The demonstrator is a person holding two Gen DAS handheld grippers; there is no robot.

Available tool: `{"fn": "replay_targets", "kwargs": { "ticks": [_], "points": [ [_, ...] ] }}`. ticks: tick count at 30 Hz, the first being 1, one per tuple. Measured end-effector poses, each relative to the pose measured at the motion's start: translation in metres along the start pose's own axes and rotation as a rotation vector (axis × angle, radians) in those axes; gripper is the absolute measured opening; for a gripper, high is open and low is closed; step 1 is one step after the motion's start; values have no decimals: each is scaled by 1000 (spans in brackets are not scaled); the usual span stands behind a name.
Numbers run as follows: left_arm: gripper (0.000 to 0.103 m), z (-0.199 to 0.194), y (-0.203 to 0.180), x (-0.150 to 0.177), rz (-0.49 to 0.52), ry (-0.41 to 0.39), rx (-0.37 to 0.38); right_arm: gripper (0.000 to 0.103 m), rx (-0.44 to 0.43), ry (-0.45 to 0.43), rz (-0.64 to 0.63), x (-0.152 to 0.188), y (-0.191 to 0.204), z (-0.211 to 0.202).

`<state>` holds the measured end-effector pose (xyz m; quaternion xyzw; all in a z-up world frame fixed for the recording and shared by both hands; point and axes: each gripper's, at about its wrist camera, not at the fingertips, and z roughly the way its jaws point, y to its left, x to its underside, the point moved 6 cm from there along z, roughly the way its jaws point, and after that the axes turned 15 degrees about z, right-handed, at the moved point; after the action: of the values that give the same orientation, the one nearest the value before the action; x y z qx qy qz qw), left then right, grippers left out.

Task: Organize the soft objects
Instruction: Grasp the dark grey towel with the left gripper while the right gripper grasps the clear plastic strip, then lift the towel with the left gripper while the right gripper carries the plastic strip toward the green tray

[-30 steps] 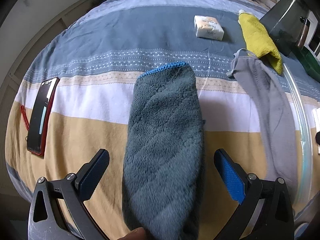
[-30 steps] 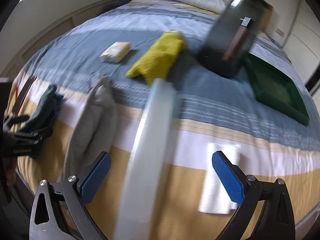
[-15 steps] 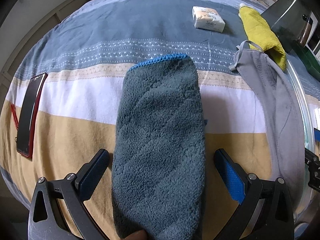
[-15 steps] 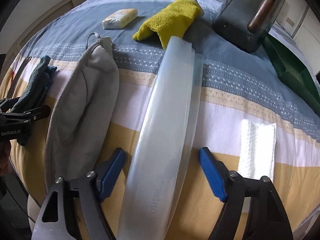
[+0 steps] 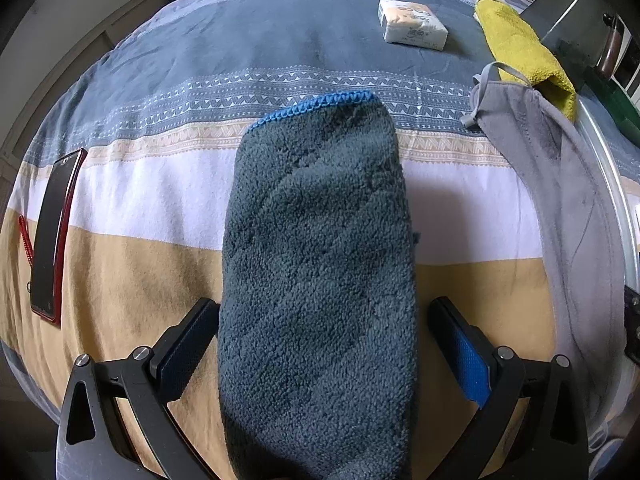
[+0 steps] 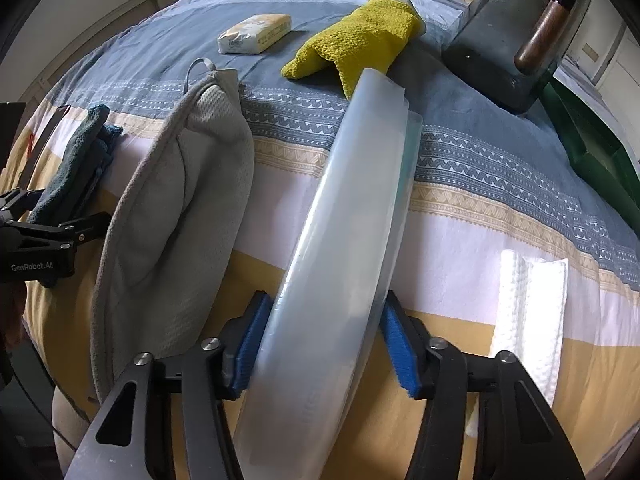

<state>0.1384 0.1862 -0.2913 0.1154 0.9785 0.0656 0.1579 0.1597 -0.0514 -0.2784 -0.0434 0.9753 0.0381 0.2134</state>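
— So, what's nearest your left gripper [image 5: 320, 344]?

— A folded dark teal towel [image 5: 318, 264] with a blue stitched edge at its far end. It lies lengthwise between my two fingers, which stand spread on either side of it. The left pad [image 5: 188, 344] sits just beside the towel's edge and the right pad [image 5: 466, 354] a little apart from it, so nothing is clamped there.

— And your right gripper [image 6: 326, 344]?

— Its blue pads [image 6: 398, 348] are pressed against both sides of a clear plastic bag [image 6: 340, 240], a long flattened one running away from me over the striped bedspread [image 6: 460, 240]. I have hold of its near end.

— What lies beside that?

— To the bag's left, a grey cloth pouch [image 6: 176, 232] with a small loop at its far end, stretched out alongside the bag. To the right, a folded white paper towel [image 6: 528, 312] on the white and tan stripes, well apart from the bag.

— Anything off to the left side?

— A phone in a red case [image 5: 54, 236], lying near the left edge of the bed.

— Farther out?

— A yellow towel [image 6: 360, 44] at the bag's far tip, and left of it a tissue pack [image 6: 254, 34] on the blue-grey band. Beyond the yellow towel stands a dark translucent container [image 6: 512, 36] with a brown handle showing on it, and a green tray [image 6: 592, 144] to its right.
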Motion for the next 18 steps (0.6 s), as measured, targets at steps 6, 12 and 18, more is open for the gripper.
{"fn": "replay_targets", "kwargs": {
  "ticks": [6, 12, 18],
  "points": [
    [102, 4, -2, -1, 7, -5, -3, 36, -15, -3, 13, -1, 1, -1],
    [85, -4, -11, 1, 42, -29, 0, 29, -26, -3, 23, -2, -3, -3],
    [61, -12, -14, -5, 67, -40, -18, 20, -15, -11, 17, -2, 0, -5]
  ]
}}
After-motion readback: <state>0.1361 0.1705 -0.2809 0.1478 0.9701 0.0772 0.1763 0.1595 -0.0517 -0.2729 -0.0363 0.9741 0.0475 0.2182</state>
